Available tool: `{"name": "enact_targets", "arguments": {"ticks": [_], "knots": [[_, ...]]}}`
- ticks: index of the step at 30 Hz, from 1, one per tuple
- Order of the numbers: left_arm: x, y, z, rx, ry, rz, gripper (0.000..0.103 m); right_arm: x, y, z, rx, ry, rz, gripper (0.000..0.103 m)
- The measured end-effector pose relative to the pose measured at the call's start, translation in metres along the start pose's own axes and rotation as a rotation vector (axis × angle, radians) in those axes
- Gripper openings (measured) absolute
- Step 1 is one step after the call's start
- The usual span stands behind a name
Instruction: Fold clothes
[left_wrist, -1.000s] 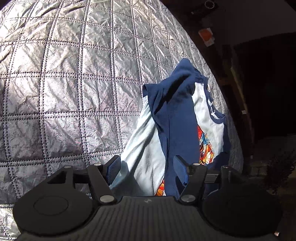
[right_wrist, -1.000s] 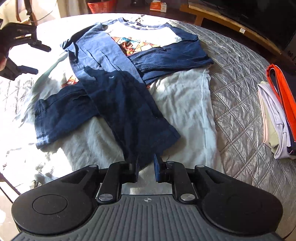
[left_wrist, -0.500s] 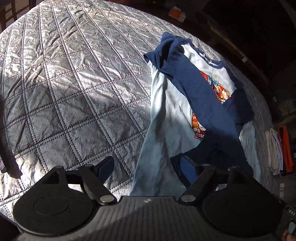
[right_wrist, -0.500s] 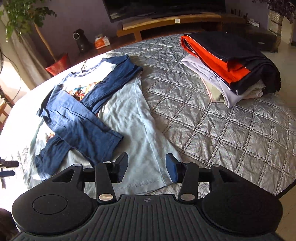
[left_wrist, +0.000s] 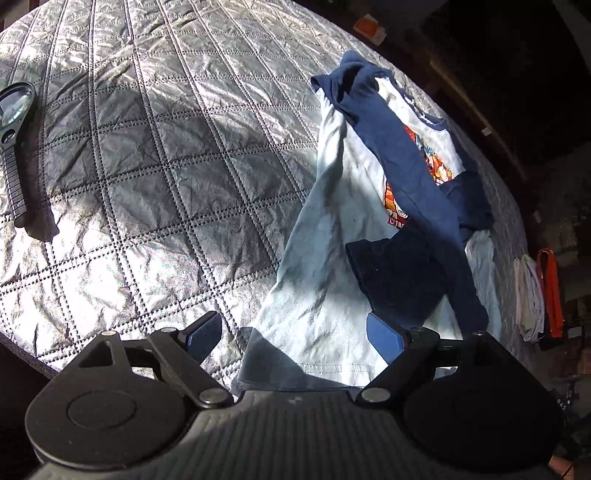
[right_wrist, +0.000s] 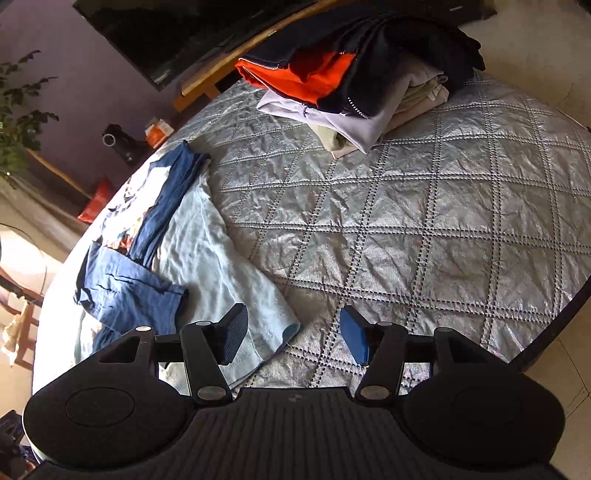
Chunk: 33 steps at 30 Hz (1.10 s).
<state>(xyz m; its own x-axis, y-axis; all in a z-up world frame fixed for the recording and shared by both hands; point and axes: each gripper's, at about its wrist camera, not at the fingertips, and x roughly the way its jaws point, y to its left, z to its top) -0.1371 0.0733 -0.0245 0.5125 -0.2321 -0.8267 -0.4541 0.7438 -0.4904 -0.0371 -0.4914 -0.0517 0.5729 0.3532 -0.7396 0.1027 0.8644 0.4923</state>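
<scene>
Shirt (left_wrist: 332, 266) flat on quilted bed (left_wrist: 147, 147), sleeves crossed in; L gripper (left_wrist: 293, 334) & R gripper (right_wrist: 291, 338) jaws apart at hem corners—likely next: pinch hem, fold up.

Bare quilt (right_wrist: 424, 236) lies open between the shirt (right_wrist: 221, 266) and folded pile (right_wrist: 354, 85).

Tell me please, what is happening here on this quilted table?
A person is folding a shirt with a handheld gripper in each hand. The shirt lies flat on the silver quilted cover, its navy sleeves already crossed over the chest. The left gripper and right gripper both hover at the bottom hem, one near each corner, jaws open and holding nothing. A pile of folded clothes waits at the far side.
</scene>
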Motion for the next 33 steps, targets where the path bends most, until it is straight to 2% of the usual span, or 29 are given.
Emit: {"name": "enact_targets", "arguments": {"ticks": [7, 11, 12, 15, 18, 21, 26, 28, 31, 32, 33], "knots": [[0.006, 0.008, -0.005, -0.094, 0.025, -0.035, 0.088, 0.01, -0.004, 0.002, -0.02, 0.017, 0.051, 0.063], [0.014, 0.008, -0.012, -0.109, 0.046, -0.057, 0.09, 0.015, -0.007, 0.003, -0.023, 0.024, 0.084, 0.064], [0.016, 0.007, -0.014, -0.112, 0.05, -0.062, 0.096, 0.015, -0.008, 0.001, -0.016, 0.02, 0.098, 0.064], [0.018, 0.007, -0.017, -0.139, 0.031, -0.071, 0.101, 0.016, -0.012, -0.002, 0.006, 0.01, 0.139, 0.066], [0.017, 0.013, -0.017, -0.216, 0.017, -0.091, 0.101, 0.016, -0.016, -0.006, 0.028, -0.001, 0.181, 0.066], [0.017, 0.023, -0.018, -0.308, 0.026, -0.143, 0.1, 0.019, -0.017, -0.008, 0.034, 0.004, 0.197, 0.063], [0.017, 0.019, -0.022, -0.306, 0.011, -0.141, 0.097, 0.026, -0.017, -0.01, 0.073, 0.013, 0.22, 0.052], [0.016, 0.02, -0.022, -0.323, 0.001, -0.139, 0.095, 0.029, -0.017, -0.011, 0.092, 0.015, 0.236, 0.052], [0.014, 0.022, -0.023, -0.326, -0.009, -0.122, 0.078, 0.032, -0.019, -0.013, 0.119, 0.001, 0.248, 0.052], [0.017, 0.023, -0.023, -0.329, 0.01, -0.125, 0.049, 0.032, -0.02, -0.014, 0.13, -0.006, 0.252, 0.051], [0.018, 0.024, -0.024, -0.337, 0.012, -0.12, 0.036, 0.033, -0.021, -0.016, 0.139, -0.013, 0.257, 0.051]]}}
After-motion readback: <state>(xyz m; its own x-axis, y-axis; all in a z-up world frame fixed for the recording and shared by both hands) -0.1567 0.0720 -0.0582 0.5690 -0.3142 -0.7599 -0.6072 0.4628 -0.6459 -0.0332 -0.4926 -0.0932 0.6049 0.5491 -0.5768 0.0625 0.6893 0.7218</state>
